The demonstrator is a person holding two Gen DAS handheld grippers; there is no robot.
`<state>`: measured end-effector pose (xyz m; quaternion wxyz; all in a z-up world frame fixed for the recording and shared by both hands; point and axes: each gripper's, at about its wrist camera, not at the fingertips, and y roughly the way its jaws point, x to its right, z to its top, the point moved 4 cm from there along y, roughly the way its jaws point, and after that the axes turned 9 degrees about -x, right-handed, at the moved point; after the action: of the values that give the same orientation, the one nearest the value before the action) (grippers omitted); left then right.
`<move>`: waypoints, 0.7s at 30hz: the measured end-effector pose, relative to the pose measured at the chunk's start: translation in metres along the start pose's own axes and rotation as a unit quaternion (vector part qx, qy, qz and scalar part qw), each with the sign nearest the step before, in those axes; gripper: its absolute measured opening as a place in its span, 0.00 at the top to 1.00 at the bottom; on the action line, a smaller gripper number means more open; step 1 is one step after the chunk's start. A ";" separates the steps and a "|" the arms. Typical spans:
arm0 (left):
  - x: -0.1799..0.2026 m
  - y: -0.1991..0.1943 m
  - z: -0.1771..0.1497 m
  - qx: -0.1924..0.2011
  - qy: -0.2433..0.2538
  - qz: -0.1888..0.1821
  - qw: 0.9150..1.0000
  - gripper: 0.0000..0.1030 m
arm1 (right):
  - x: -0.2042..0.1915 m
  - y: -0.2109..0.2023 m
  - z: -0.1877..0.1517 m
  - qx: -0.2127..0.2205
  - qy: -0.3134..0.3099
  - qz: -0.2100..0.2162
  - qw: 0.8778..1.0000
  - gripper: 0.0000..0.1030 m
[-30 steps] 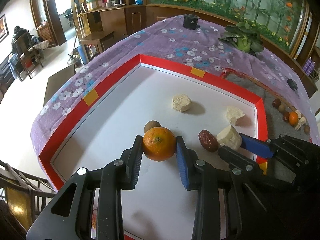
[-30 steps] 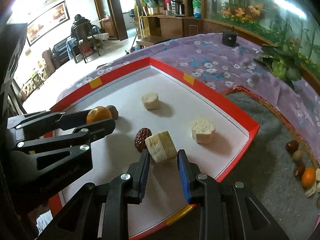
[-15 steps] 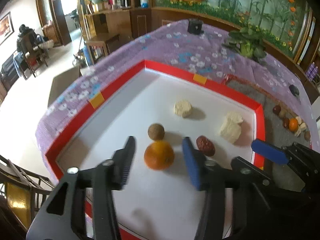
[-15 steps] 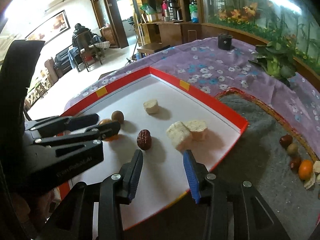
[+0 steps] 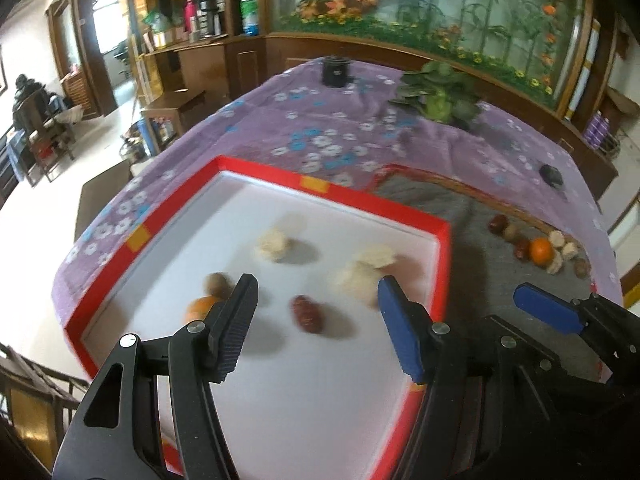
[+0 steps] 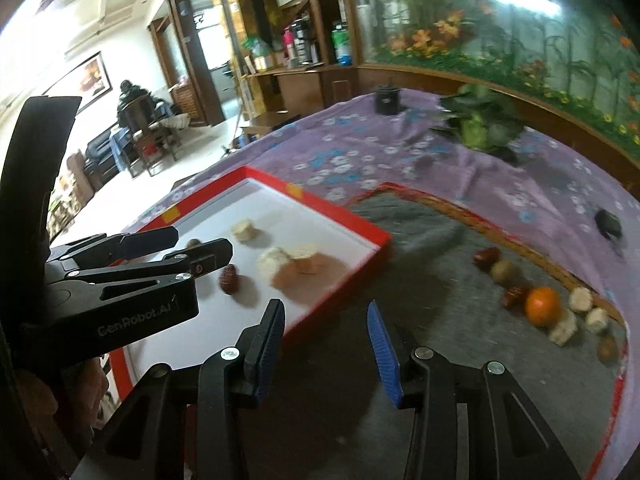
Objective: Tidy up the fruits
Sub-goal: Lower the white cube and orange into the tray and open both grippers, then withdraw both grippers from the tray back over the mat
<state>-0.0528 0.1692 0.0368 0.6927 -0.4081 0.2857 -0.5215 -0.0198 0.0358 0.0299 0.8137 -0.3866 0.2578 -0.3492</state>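
The left gripper (image 5: pixel 314 292) hung over the near half of the red-rimmed white tray (image 5: pixel 332 196), its jaws still spreading and nothing pinched between them. Working left to right across the tray floor: an orange (image 5: pixel 200 307) lay near the left rim, partly hidden behind the left finger, with a small brown fruit (image 5: pixel 216 283) just beyond it; a pale chunk (image 5: pixel 273 244) sat toward the far side; a red date (image 5: pixel 307 314) lay in the open between the jaws, untouched; two further pale chunks (image 5: pixel 366 270) sat touching one another near the right rim. The right gripper (image 6: pixel 326 326) was clear of the tray, over the grey mat (image 6: pixel 420 280), its jaws parted and empty. Only the right wrist view showed the mat's far-right edge plainly, where a second orange (image 6: pixel 542 306) lay in a curved row with dates, brown fruits and pale pieces. That view also showed the left gripper from the side, and a hand (image 6: pixel 86 380) below it. The orange on the tray was hidden in the right wrist view. Both views were motion-blurred. The tray and mat rested on a purple flowered cloth (image 5: pixel 320 136).
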 end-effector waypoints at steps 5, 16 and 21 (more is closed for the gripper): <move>0.044 0.004 0.002 -0.007 0.035 -0.020 0.999 0.39 | 0.035 -0.013 -0.017 0.003 0.032 -0.020 0.999 0.57; 0.132 0.024 0.001 -0.046 0.101 -0.080 0.991 0.39 | 0.130 -0.041 -0.064 0.006 0.125 -0.066 0.990 0.57; 0.160 0.041 0.008 -0.075 0.121 -0.092 0.986 0.39 | 0.165 -0.049 -0.081 0.009 0.164 -0.068 0.984 0.57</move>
<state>0.0204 0.0238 0.0102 0.5697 -0.4172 0.3670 -0.6056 0.0092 -0.1490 -0.0012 0.7382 -0.3336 0.3573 -0.4648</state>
